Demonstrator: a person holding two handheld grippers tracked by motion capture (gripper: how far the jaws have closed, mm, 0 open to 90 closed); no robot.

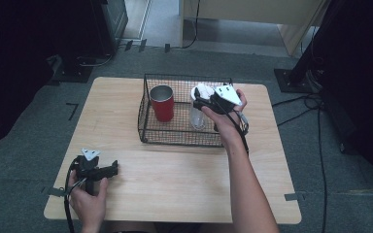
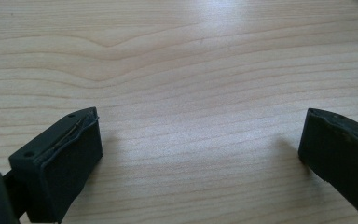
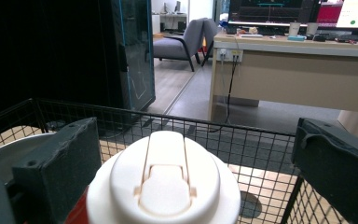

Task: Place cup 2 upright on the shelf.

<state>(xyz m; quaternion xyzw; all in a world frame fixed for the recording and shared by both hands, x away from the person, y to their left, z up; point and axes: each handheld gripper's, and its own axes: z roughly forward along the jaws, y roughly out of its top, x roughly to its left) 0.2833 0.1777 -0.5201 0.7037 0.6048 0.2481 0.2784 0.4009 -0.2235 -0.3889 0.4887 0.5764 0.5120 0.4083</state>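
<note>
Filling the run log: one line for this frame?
right gripper: open, jaws either side of white-lidded bottle | bottle: upright in wire basket beside red cup | left gripper: open over table

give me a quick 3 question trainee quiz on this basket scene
1. True or false: the left gripper holds the red cup.
2. Which things stand inside the wire basket?
A. a red cup and a white-lidded bottle
B. two red cups
C. a bottle alone
3. Fill the gap: the right gripper's fingers stand either side of the bottle's white ____.

Key
1. False: it rests on the bare table, fingers apart, with nothing between them.
2. A: the cup at the basket's left, the bottle at its right.
3. lid; the fingers are open, with gaps showing on both sides.
</note>
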